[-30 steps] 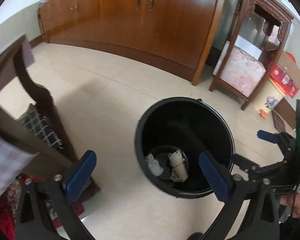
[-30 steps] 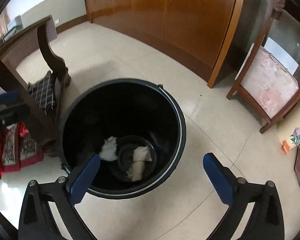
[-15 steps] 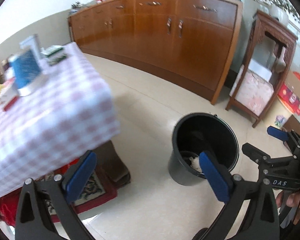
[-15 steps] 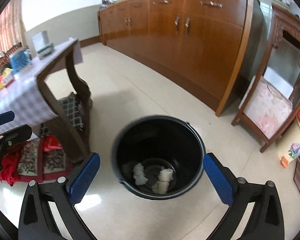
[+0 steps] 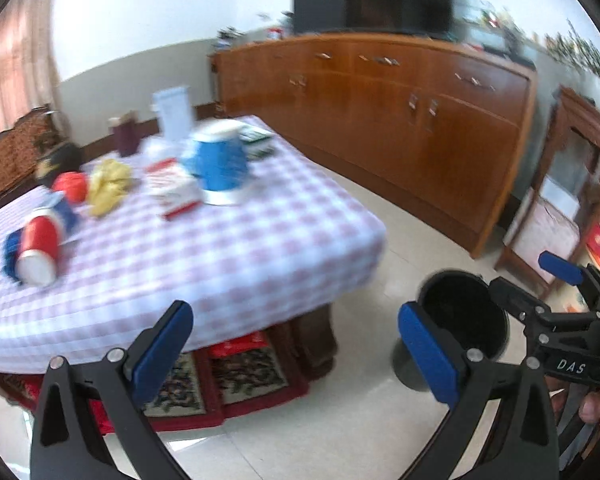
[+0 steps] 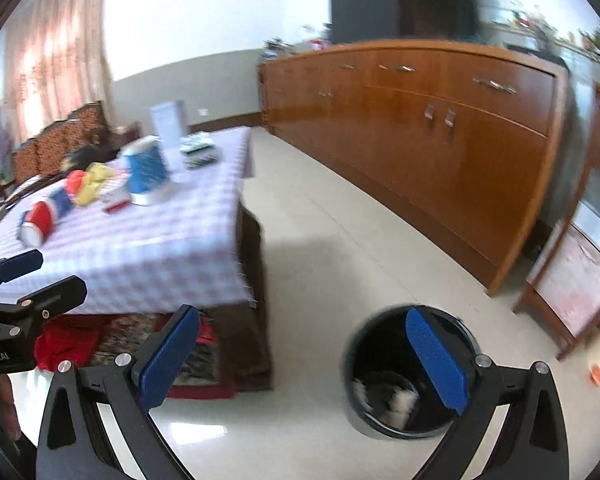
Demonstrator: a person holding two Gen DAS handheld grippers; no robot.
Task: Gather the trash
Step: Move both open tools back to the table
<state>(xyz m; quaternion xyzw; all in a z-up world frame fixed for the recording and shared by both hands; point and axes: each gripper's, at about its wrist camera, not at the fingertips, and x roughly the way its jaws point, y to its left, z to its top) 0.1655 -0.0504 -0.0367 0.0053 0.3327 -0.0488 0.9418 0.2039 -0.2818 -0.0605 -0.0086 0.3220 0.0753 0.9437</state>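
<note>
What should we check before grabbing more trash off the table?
1. Left gripper open and empty: ok.
2. Right gripper open and empty: ok.
3. Black bin upright on the floor with room inside: ok.
4. Trash within sight on the checkered table, like the red cup lying on its side and the yellow wad: ok.
5. Picture sharp enough to aim: not ok, blurred.

Litter-strewn checked table (image 5: 260, 248) beside black bin (image 5: 466, 312)

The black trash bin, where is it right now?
The black trash bin stands on the floor at the lower right of both views, just right of the checkered table.
</note>
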